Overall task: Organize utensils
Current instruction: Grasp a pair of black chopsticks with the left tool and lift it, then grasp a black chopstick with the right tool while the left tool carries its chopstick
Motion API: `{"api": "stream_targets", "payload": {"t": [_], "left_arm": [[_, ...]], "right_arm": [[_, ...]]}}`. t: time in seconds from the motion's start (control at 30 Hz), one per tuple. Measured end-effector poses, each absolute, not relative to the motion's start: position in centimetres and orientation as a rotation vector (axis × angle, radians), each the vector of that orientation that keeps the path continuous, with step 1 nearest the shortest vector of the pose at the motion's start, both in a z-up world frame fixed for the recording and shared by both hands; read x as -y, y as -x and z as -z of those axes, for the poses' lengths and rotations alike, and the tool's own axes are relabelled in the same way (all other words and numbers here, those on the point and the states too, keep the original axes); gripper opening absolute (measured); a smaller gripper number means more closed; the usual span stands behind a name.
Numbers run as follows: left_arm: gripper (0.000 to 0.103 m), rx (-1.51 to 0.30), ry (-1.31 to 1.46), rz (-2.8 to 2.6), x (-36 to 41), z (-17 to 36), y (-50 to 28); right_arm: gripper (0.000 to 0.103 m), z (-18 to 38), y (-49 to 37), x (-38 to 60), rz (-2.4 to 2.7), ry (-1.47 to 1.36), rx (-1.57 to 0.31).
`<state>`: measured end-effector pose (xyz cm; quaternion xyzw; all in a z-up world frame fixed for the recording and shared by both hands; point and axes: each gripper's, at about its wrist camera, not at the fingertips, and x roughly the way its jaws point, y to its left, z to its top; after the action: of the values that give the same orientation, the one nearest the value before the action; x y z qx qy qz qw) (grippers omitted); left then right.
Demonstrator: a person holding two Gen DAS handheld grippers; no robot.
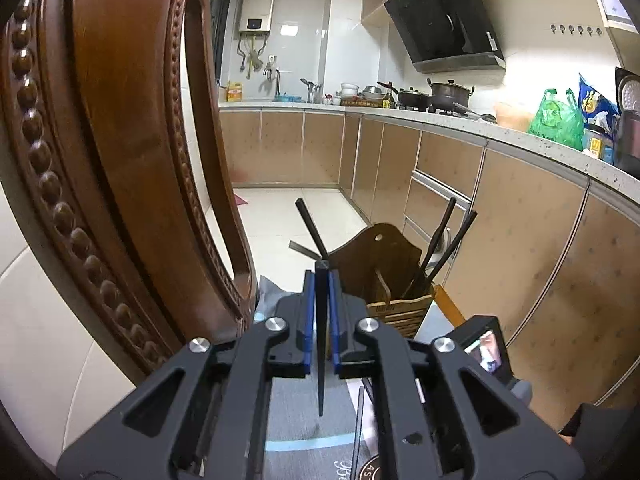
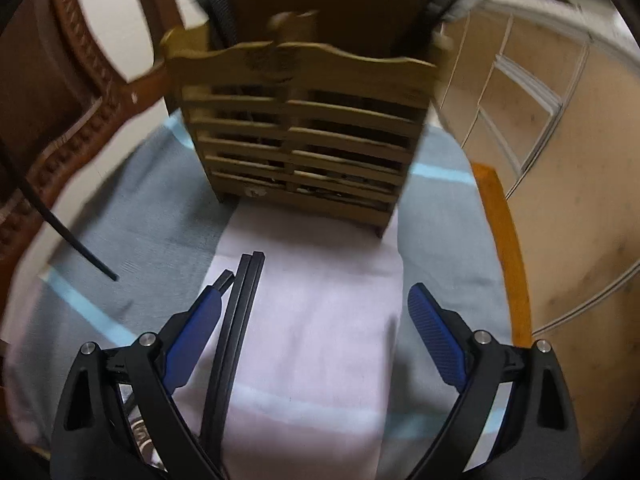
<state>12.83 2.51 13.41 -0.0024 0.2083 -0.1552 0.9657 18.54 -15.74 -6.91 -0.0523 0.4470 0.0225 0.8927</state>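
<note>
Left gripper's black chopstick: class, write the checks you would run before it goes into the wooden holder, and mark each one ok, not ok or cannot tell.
1. Left gripper shut on the black chopstick: ok.
2. Chopstick held steady between the pads, tip hanging free: ok.
3. Wooden utensil holder standing upright on the cushion: ok.
4. Free room in the holder, which already has chopsticks in it: cannot tell.
5. Right gripper open, holding nothing: ok.
6. Loose chopsticks on the cushion waiting: ok.
</note>
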Motion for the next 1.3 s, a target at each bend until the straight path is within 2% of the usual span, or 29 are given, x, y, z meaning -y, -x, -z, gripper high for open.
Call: {"api": "stream_targets", "payload": {"t": [0.4, 1.3], "left_arm": [[0.006, -0.467, 0.055, 0.320, -3.2, -11.0, -15.2], [0.006, -0.490, 0.074, 0.328, -3.2, -10.5, -15.7]], "right_arm": [[0.092, 8.3, -20.6, 14.0, 0.077, 0.227, -0.997], [0.091, 8.4, -21.6, 12.1, 0.044, 0.274, -1.051]]}}
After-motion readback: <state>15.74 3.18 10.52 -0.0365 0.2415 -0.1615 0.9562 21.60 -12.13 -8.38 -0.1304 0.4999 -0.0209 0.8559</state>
